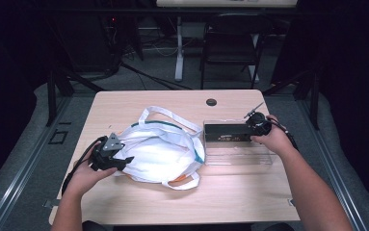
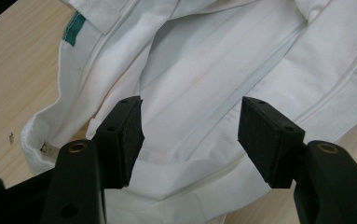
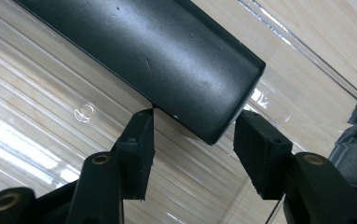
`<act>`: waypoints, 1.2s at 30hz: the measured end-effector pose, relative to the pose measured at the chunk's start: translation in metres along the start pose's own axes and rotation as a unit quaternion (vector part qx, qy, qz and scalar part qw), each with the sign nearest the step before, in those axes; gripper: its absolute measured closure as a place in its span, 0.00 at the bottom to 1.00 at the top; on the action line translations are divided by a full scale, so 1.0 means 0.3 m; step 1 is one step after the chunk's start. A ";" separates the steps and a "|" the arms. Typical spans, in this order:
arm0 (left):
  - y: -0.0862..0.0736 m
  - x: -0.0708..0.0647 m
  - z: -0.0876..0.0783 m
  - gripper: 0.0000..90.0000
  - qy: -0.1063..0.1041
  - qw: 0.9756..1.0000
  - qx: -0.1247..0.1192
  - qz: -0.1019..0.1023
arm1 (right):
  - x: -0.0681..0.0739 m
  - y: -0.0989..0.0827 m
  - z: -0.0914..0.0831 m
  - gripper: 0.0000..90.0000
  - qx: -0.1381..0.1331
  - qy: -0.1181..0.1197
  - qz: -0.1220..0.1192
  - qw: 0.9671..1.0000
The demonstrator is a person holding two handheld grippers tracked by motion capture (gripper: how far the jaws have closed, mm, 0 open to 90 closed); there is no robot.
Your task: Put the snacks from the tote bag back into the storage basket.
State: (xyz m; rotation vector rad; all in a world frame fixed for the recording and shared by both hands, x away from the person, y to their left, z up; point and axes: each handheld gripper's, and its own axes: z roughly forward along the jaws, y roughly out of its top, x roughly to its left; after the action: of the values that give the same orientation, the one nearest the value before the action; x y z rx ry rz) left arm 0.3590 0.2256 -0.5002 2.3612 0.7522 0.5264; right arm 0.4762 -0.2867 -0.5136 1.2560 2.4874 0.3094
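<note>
Left gripper [image 2: 190, 140]: jaws wide apart over white cloth bag [image 2: 223, 70], gripping nothing;
Right gripper [image 3: 192, 149]: jaws parted, black box [image 3: 167, 56] end just ahead, ungripped

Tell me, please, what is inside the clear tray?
A long black box lies inside the clear tray. The right gripper has its open jaws at one end of it. Whatever lies under the box is covered.

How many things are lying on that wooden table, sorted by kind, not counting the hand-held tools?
White cloth bag: 1
Clear plastic tray: 1
Long black box, sitting in the tray: 1
Total: 3
</note>
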 end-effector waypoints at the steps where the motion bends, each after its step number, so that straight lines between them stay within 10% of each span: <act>1: -0.001 0.000 0.000 0.44 0.000 1.000 0.000 0.000 | 0.003 -0.002 0.005 0.53 -0.009 -0.001 0.006 1.000; 19: -0.002 0.000 -0.004 0.44 0.001 1.000 -0.001 -0.001 | 0.006 -0.005 0.002 0.49 -0.017 0.007 0.012 1.000; 36: 0.002 0.000 0.000 0.44 -0.001 1.000 -0.002 -0.001 | 0.013 -0.010 -0.119 0.52 -0.031 0.004 0.001 1.000</act>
State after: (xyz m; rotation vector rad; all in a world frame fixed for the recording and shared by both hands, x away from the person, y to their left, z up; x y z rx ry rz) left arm 0.3593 0.2253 -0.4998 2.3571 0.7518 0.5254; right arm 0.4579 -0.2868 -0.4827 1.2344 2.4634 0.3885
